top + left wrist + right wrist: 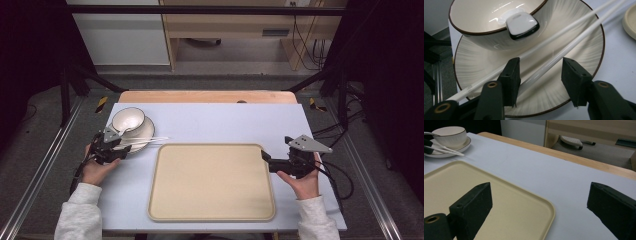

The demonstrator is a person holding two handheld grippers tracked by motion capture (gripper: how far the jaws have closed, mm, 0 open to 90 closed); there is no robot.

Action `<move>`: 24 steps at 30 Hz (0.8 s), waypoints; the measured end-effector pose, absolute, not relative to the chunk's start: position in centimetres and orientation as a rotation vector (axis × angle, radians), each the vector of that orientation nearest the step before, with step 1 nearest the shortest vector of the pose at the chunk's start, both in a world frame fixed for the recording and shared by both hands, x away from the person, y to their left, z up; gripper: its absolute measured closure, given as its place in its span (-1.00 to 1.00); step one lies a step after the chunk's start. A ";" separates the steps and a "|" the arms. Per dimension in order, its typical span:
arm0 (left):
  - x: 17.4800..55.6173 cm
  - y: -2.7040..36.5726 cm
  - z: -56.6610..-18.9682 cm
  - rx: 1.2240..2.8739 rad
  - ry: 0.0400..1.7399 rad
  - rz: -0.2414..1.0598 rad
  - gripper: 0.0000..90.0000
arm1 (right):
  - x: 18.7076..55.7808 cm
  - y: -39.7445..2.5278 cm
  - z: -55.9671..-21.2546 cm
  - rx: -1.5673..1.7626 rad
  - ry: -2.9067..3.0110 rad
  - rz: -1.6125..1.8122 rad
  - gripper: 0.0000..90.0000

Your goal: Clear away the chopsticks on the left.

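**Left gripper spread over the chopsticks on the plate**

We see the left gripper (540, 82) low over the near part of a cream plate (584, 40) with a dark rim, its jaws held apart. Two white chopsticks (564, 51) lie side by side across the plate; one runs through the gap between the jaws, close to the left jaw, and the other passes just outside that jaw. We cannot tell whether either jaw touches a chopstick. In the high view the chopsticks (150, 140) lie with their tips reaching off the plate toward the tray.

A cream bowl (486, 25) stands on the far part of the plate, and a white spoon (521, 25) rests inside it, its handle end hanging over the bowl's rim.

The plate (145, 134) sits at the left of a pale blue tabletop (220, 122). A beige tray (212, 182) lies in the middle, near the plate but apart from it.

The right gripper (539, 202) is wide open and holds nothing. One jaw stands over the tray's corner (536, 205), the other over bare table beside it.
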State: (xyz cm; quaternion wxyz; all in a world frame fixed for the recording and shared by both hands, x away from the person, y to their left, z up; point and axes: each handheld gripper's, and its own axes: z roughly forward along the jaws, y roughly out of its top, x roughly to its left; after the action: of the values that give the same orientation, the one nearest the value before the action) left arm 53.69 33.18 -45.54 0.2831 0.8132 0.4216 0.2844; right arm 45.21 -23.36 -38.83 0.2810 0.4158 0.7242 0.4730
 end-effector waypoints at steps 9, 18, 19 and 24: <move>53.4 33.0 -45.2 2.189 1.099 0.707 0.45 | 45.1 -23.6 -38.7 1.123 1.930 1.271 -0.86; 53.4 32.7 -45.1 2.187 1.098 0.652 0.70 | 45.1 -23.7 -38.7 1.125 1.933 1.268 -0.86; 53.4 32.7 -45.1 2.187 1.098 0.652 0.72 | 45.1 -23.7 -38.7 1.125 1.933 1.268 -0.86; 53.4 32.5 -45.1 2.186 1.106 0.633 0.79 | 45.1 -23.7 -38.8 1.127 1.938 1.263 -0.86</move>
State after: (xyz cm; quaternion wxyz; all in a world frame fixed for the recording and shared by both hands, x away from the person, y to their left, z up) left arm 53.40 32.54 -45.09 0.3009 0.8238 0.4170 0.2387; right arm 45.14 -23.74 -38.77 0.2803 0.4203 0.7230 0.4712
